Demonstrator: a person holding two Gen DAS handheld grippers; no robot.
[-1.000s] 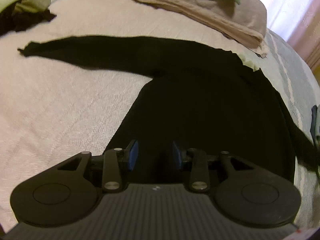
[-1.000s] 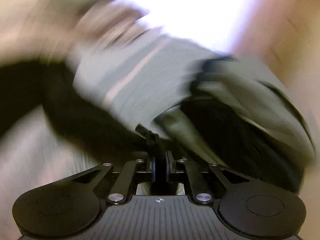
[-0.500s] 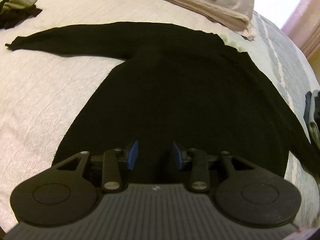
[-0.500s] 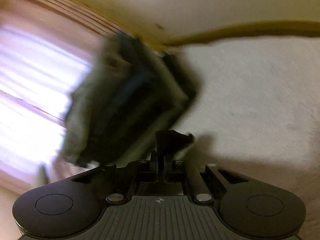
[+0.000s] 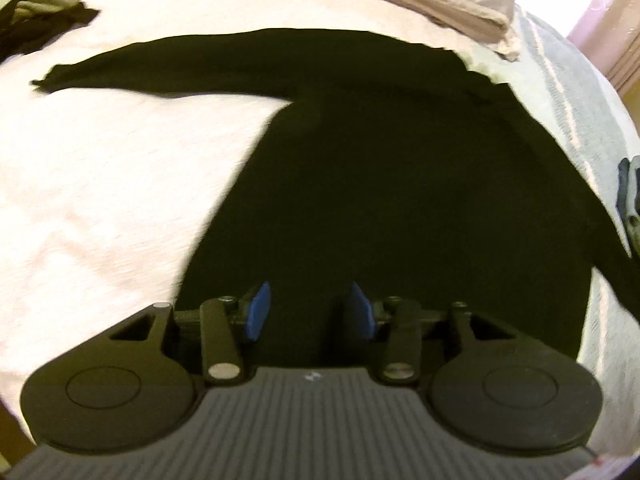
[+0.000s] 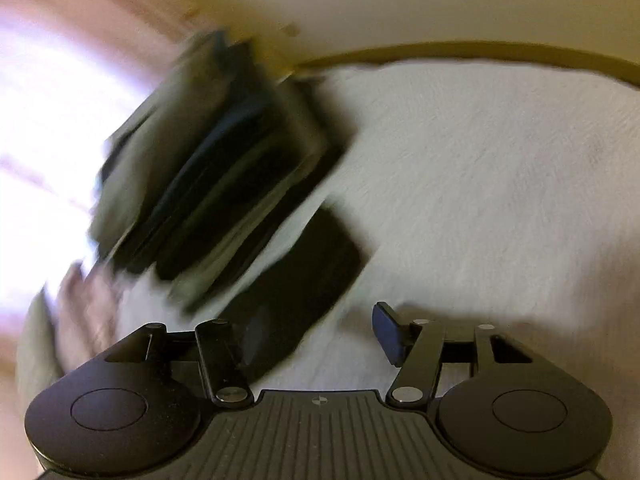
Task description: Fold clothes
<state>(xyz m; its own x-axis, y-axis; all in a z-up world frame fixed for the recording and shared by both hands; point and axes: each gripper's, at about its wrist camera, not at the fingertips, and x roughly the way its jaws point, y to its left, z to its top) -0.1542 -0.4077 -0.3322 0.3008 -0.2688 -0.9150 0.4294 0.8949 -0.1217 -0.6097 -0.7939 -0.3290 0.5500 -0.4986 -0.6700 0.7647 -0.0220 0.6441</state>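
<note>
In the left wrist view a black long-sleeved top lies spread flat on a pale bedspread, filling the middle and right of the frame. Its body runs down the centre to the lower edge, where the left gripper hangs just above the hem region; the dark cloth shows directly behind and between the two blue pads, but neither pad presses on it. The jaws are opening and stand at a moderate gap with nothing clamped. One sleeve stretches from the shoulder to the upper left of the frame, well apart from the gripper; the other runs down the right side toward the lower right edge. Folded beige linen sits along the top of the frame beyond the collar, and a small heap of dark clothes lies in the upper left corner.

In the right wrist view, which is heavily blurred, the right gripper is opening, its jaws wide with bare white bedding between them. A stack of folded dark and olive garments sits in the left centre of the frame, and a black piece of cloth lies just beyond the left finger; whether that finger touches it I cannot tell
</note>
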